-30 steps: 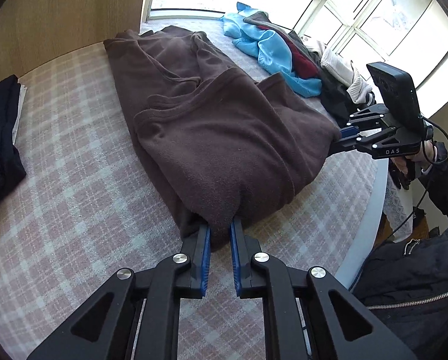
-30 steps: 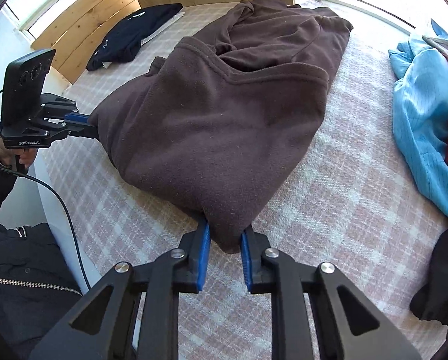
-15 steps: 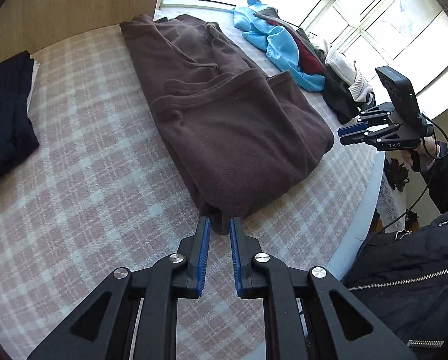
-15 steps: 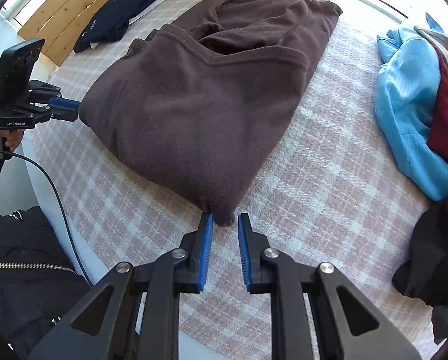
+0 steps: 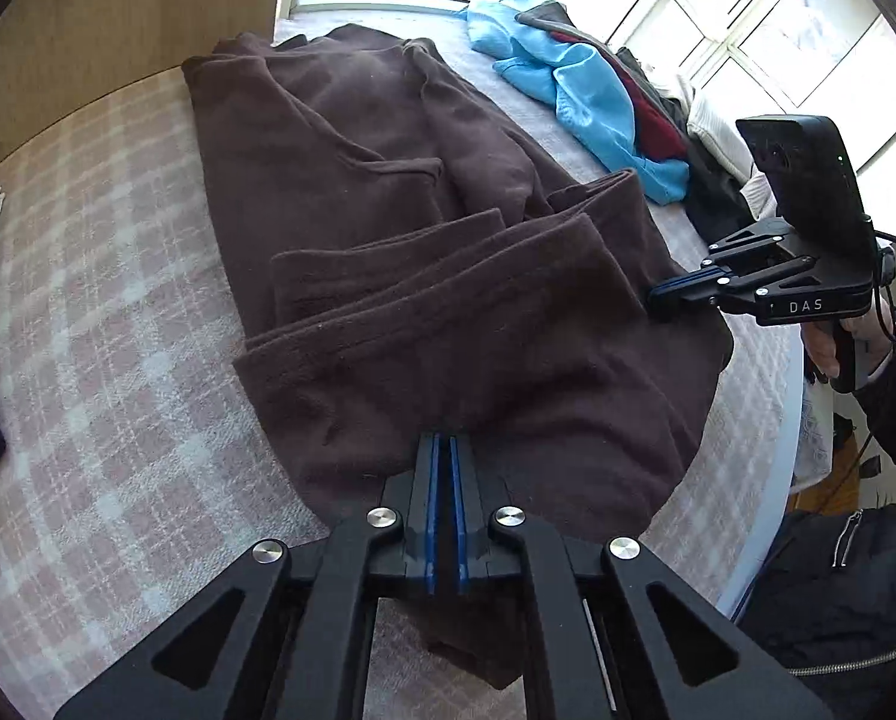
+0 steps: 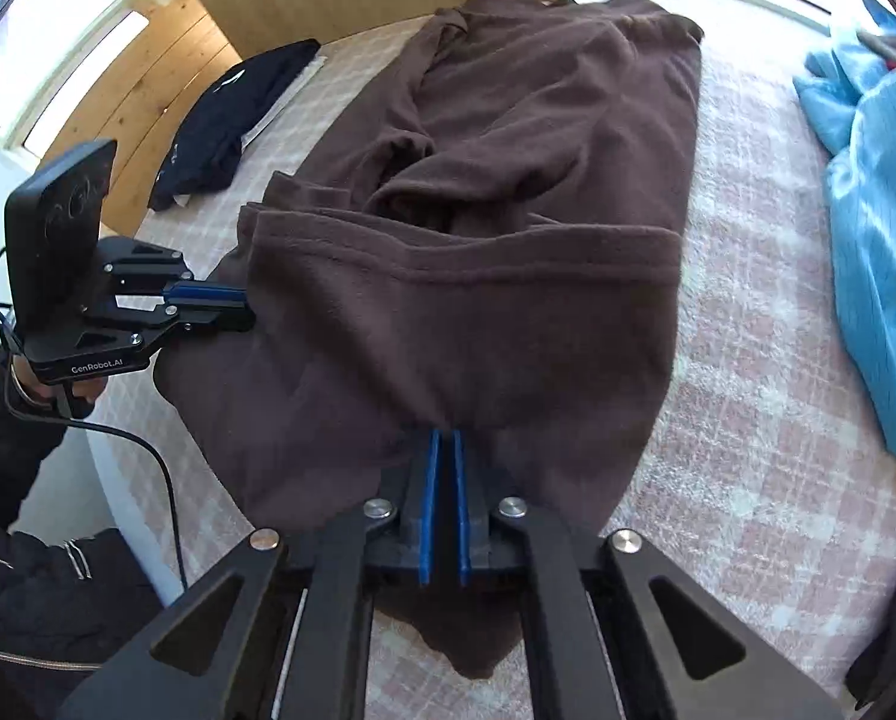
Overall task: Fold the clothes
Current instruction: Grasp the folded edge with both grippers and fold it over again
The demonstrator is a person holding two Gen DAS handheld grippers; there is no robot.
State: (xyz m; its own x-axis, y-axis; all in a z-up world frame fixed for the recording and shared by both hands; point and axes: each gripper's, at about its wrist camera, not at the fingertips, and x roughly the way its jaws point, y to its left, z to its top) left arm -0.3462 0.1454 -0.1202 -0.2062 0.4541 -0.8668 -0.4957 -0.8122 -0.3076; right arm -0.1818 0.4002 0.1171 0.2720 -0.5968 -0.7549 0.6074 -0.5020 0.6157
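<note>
At the bottom centre of each wrist view a gripper is closed on the near folded edge of the brown fleece garment [image 5: 448, 276]: the left gripper [image 5: 445, 444] and the right gripper [image 6: 442, 441] each pinch a bunch of cloth, pads nearly together. The garment lies lengthwise up the middle of the checked bed [image 5: 88, 312]. It looks soft, thick and limp, likely to sag between grips, so both corners of the fold suit best. Farther, upper right, lies a blue garment [image 5: 592, 90].
</note>
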